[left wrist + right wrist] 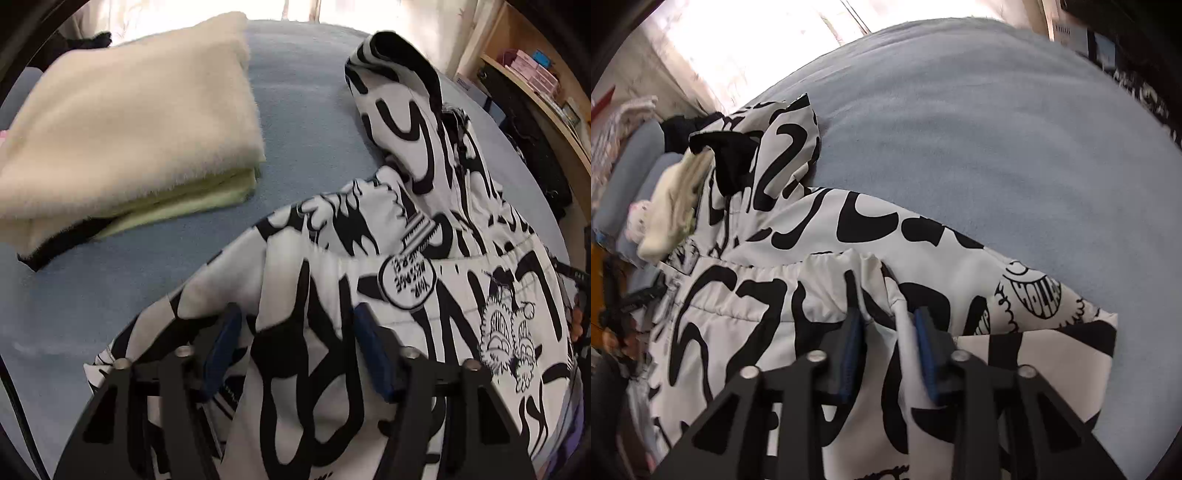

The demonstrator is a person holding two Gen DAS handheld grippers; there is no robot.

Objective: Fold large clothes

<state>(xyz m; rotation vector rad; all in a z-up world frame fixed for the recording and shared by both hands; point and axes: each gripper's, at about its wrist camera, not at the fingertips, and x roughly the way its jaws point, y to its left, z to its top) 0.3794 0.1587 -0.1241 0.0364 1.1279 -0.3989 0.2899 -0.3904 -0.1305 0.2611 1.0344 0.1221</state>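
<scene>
My left gripper spread wide over the black-and-white jacket lying on the blue bed, my right gripper parted around a bunched fold of it, hood toward the far side, folded cream blanket beside

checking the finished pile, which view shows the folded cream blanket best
The left wrist view. There the folded cream blanket fills the upper left, lying flat on the blue bed clear of the printed jacket. The right wrist view shows only a small cream sliver at its left edge, partly behind the jacket.
</scene>
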